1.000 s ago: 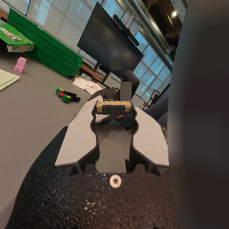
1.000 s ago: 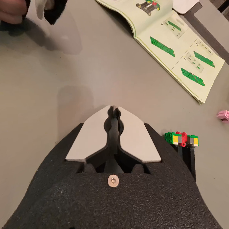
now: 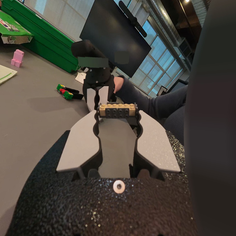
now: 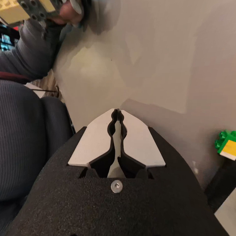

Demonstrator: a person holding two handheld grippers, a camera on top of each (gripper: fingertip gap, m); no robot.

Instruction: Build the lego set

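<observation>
Up off the grey bench [image 3: 31, 121], the left tongs [image 3: 117, 112] clamp a tan brick assembly [image 3: 118, 110] with dark studded plates on its face, gripped end to end. Just beyond it at 12 o'clock, the right tongs [image 4: 118, 110] point down, pinched nearly together on a small dark piece [image 4: 118, 115]. A green, red and yellow build [image 3: 66, 92] lies at 10 o'clock, a pink figure [image 3: 17, 58] farther off.

Two grippers [image 3: 117, 112] [image 4: 118, 110], three brick assemblies [image 3: 118, 110] [image 3: 65, 91] [image 3: 17, 58]
</observation>
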